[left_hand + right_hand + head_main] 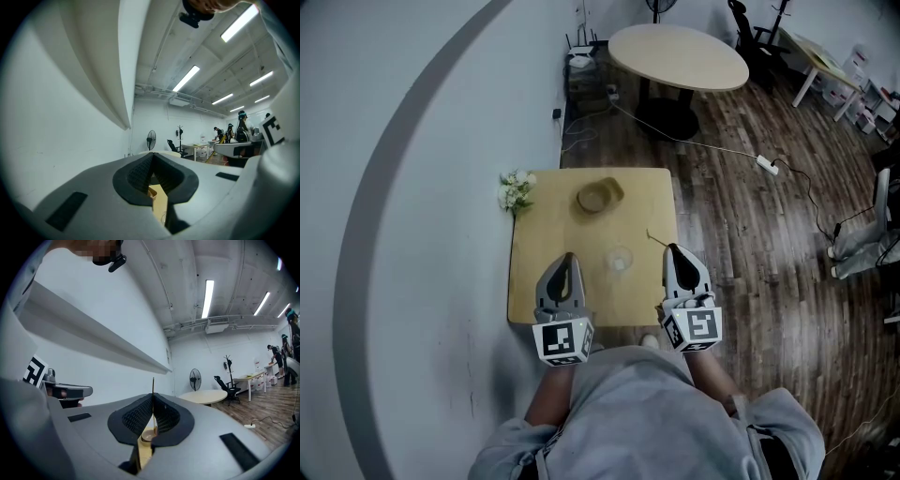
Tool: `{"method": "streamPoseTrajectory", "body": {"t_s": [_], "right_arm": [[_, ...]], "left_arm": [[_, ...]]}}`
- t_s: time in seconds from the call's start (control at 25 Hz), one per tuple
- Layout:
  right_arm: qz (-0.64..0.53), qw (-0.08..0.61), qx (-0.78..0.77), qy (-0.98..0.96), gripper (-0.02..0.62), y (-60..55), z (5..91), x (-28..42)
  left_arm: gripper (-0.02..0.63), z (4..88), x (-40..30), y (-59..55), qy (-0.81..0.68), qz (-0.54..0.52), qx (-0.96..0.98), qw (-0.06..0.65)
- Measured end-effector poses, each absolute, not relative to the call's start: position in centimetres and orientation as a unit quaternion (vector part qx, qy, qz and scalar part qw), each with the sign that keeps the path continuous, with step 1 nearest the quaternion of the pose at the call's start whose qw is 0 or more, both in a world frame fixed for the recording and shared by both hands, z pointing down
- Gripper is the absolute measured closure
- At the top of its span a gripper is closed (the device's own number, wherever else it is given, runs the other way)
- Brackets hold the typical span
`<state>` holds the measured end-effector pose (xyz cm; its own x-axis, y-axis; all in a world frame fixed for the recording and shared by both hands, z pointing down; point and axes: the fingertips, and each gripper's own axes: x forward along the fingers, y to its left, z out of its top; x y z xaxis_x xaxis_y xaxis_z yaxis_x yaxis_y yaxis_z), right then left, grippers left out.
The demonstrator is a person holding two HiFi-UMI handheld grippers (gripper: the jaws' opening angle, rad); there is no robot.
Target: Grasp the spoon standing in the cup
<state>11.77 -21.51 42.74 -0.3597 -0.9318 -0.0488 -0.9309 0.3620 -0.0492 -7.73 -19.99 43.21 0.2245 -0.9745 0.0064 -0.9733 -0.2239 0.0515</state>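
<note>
A thin spoon (pixel 655 237) sticks out up and to the left from the tip of my right gripper (pixel 672 248), over the right edge of the small wooden table (pixel 539 281). In the right gripper view its slim handle (pixel 153 387) rises from between the jaws of the right gripper (pixel 153 401), which is shut on it. A clear glass cup (pixel 619 260) stands between the two grippers, with nothing in it that I can make out. My left gripper (pixel 568 256) hangs over the table's near left part, its jaws together on nothing. The left gripper (pixel 152 164) shows only table through the slit below its pads.
A brown bowl (pixel 599 197) sits at the table's far middle, and white flowers (pixel 516 190) lie at its far left corner. A white wall runs along the left. A round table (pixel 680 56) and a floor cable with a power strip (pixel 767 166) lie beyond on the wooden floor.
</note>
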Motion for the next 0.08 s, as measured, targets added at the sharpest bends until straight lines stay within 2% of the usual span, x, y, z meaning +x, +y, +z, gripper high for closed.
{"method": "streamPoseTrajectory", "body": {"t_s": [0.08], "right_arm": [[-0.006, 0.033, -0.564, 0.825, 0.594, -21.62, 42.76, 11.78]], "left_arm": [[0.604, 43.21, -7.62, -20.04, -0.622, -0.013, 0.783, 0.022]]}}
